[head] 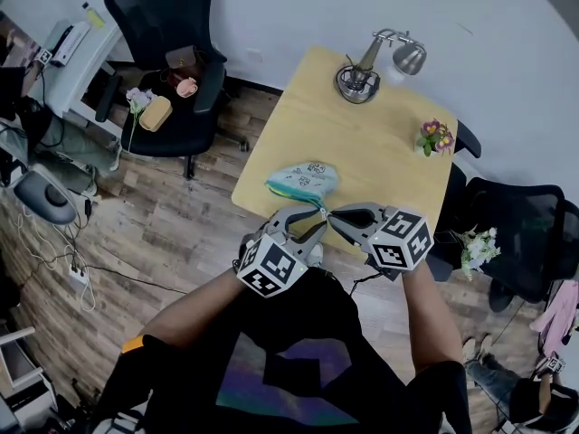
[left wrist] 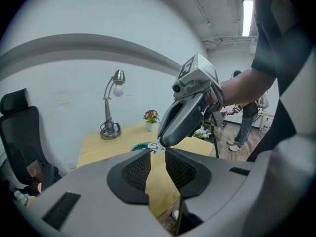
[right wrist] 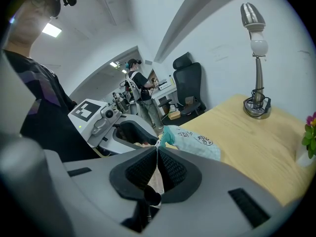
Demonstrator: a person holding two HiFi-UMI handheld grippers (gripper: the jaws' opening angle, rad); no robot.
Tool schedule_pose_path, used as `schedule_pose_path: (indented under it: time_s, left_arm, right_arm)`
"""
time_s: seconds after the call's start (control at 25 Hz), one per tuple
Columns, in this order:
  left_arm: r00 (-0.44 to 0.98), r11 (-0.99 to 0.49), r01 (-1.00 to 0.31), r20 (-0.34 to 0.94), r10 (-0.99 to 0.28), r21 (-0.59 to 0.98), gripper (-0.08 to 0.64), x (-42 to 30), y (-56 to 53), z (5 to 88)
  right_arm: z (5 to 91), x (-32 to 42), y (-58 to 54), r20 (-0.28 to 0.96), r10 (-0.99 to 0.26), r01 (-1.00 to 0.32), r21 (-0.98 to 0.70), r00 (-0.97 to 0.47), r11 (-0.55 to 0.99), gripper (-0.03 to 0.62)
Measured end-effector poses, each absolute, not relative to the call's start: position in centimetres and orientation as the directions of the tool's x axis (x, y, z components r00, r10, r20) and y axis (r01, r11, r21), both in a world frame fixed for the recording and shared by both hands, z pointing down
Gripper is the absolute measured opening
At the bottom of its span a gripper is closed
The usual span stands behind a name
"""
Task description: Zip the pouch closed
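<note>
Left gripper (left wrist: 157, 151) — jaws spread, nothing in them, tips just short of the pouch's near corner. Pouch (head: 303, 182) — teal, lying flat on the bench (head: 380, 134). Right gripper (right wrist: 158, 148) — jaws pressed together, pinching the pouch's zip end. Best practice: left anchors the fabric, right draws straight along the zip.

White wall (head: 298, 7), wood floor (head: 172, 233), yellow table (head: 380, 152), black chair (head: 172, 25), lamp (head: 375, 61)

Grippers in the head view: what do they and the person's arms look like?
Both the left gripper and right gripper are light grey plastic with dark mesh-textured pads, each carrying a cube of black-and-white square markers. The person wears a black short-sleeved top with a purple-green print.
</note>
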State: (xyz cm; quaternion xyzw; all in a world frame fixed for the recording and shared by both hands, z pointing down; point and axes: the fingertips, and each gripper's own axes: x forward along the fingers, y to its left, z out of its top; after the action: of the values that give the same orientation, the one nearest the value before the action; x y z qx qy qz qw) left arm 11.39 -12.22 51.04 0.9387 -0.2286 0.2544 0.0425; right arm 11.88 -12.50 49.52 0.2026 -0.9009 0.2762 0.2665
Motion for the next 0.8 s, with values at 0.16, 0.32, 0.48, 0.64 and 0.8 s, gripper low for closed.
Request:
schedule_pose_path:
  time_s: [0.16,0.32,0.48,0.64,0.8]
  left_arm:
    - [0.777,-0.890,-0.455,0.478,-0.409,-0.022,0.092,11.4,-12.5,50.7]
    - [0.799,-0.892,-0.452,0.441,-0.408,-0.007,0.063,11.4,-12.4,49.9]
    - [0.804,-0.886,-0.464,0.420,-0.422,-0.001,0.032,11.2,-12.7,49.5]
    - [0.793,-0.871,-0.491,0.416,-0.445,0.004,0.015,10.7,-13.5,49.3]
    - [0.793,-0.872,-0.489,0.419,-0.442,0.005,0.015,10.4,-13.7,49.3]
  right_arm:
    - [49.3,11.9,-12.8,0.583,-0.218,-0.508,-0.396,-0.783,0.765,0.028]
    - [49.2,12.1,-13.1,0.576,-0.223,-0.507,-0.396,-0.787,0.765,0.028]
    - [49.2,12.3,-13.3,0.582,-0.230,-0.514,-0.388,-0.780,0.765,0.028]
    - [49.3,12.3,-13.2,0.590,-0.221,-0.509,-0.382,-0.777,0.772,0.028]
    - [49.4,11.9,-13.2,0.596,-0.219,-0.507,-0.372,-0.773,0.777,0.028]
